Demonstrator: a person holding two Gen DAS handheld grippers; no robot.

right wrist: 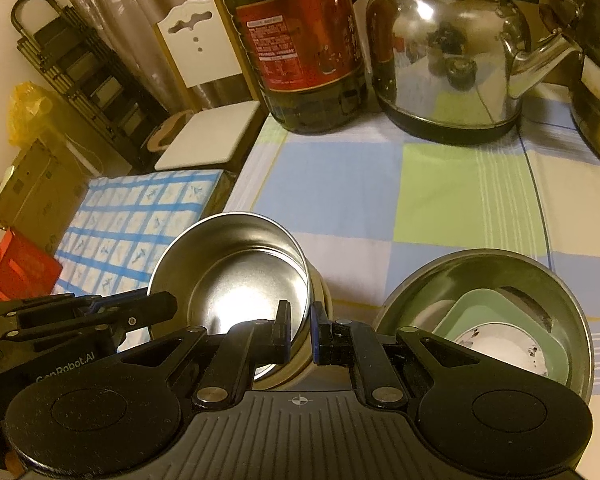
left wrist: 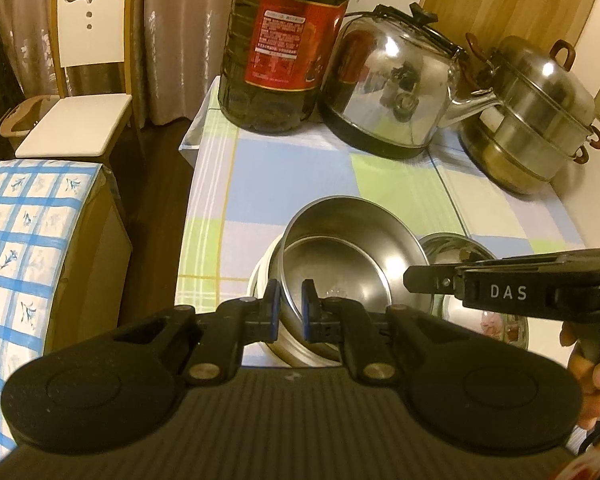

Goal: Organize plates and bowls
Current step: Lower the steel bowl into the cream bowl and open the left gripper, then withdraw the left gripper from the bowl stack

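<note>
On the checked tablecloth (right wrist: 340, 184) both your grippers clamp opposite rims of the steel bowl (right wrist: 236, 276), left gripper (left wrist: 291, 304) and right gripper (right wrist: 301, 328), as it sits tilted in a white bowl (left wrist: 260, 276); uneven pull could slip it sideways toward the basin (right wrist: 480, 268) of plates

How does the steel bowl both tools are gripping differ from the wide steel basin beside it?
The steel bowl is deep, tilted and empty, while the steel basin is wider, lies flat and holds a green plate and a floral dish. The bowl sits in a cream bowl; the basin rests on the tablecloth. Both are shiny metal.
</note>
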